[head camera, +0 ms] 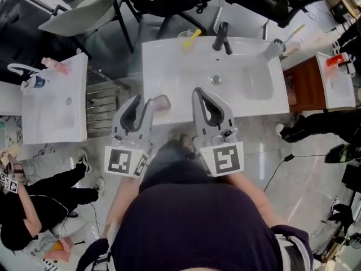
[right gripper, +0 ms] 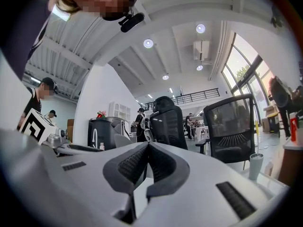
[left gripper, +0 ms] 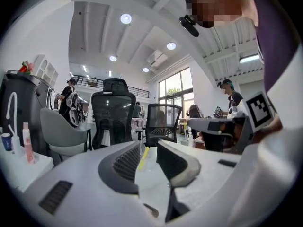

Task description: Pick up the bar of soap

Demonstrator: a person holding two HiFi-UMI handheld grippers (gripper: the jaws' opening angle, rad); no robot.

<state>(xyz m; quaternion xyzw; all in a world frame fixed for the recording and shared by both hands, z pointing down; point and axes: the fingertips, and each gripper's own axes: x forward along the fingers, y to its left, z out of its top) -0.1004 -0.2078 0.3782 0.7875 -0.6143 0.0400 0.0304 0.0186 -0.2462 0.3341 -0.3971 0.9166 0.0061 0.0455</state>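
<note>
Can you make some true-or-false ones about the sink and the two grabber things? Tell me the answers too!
1. The left gripper has its jaws apart. True.
2. The right gripper is holding the soap. False: its jaws are shut on nothing, and the soap lies on the sink beside the left gripper.
3. A yellow toothbrush stands in a cup near the tap. True.
4. The tap is white. False: it is black.

Washbasin (head camera: pixel 169 72): front approach to bar of soap (head camera: pixel 161 103) is left open; rear rim is blocked by tap (head camera: pixel 221 37), toothbrush cup (head camera: pixel 188 38) and second cup (head camera: pixel 274 48).
</note>
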